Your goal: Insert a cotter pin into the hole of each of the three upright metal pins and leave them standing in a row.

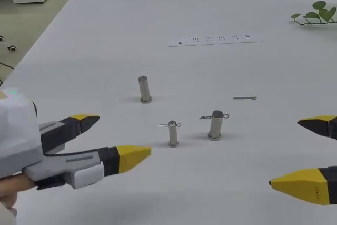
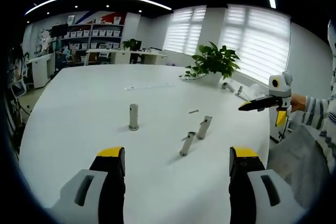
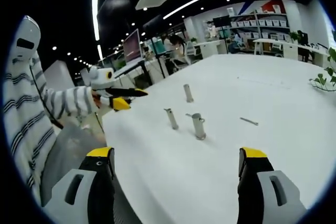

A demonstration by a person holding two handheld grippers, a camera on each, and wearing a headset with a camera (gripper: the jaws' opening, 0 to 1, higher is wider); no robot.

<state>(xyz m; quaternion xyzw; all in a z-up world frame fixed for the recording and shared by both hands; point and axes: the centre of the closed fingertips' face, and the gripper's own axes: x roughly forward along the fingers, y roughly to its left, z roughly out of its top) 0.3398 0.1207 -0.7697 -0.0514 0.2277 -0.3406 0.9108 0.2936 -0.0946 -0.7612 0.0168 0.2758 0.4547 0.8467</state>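
Note:
Three upright metal pins stand on the white table (image 1: 105, 40). The far left pin (image 1: 144, 89) has no cotter pin through it. The middle pin (image 1: 173, 133) and the right pin (image 1: 215, 125) each carry a cotter pin through the top. A loose cotter pin (image 1: 245, 98) lies flat to the right of them. My left gripper (image 1: 113, 138) hovers open at the lower left, short of the middle pin, holding nothing. My right gripper (image 1: 305, 154) hangs open at the right edge, also holding nothing. In the left gripper view the pins (image 2: 134, 117) stand ahead of the jaws.
A white strip with small markings (image 1: 216, 39) lies further back on the table. Plant leaves (image 1: 316, 14) reach in at the far right. Office furniture stands beyond the table's far left edge.

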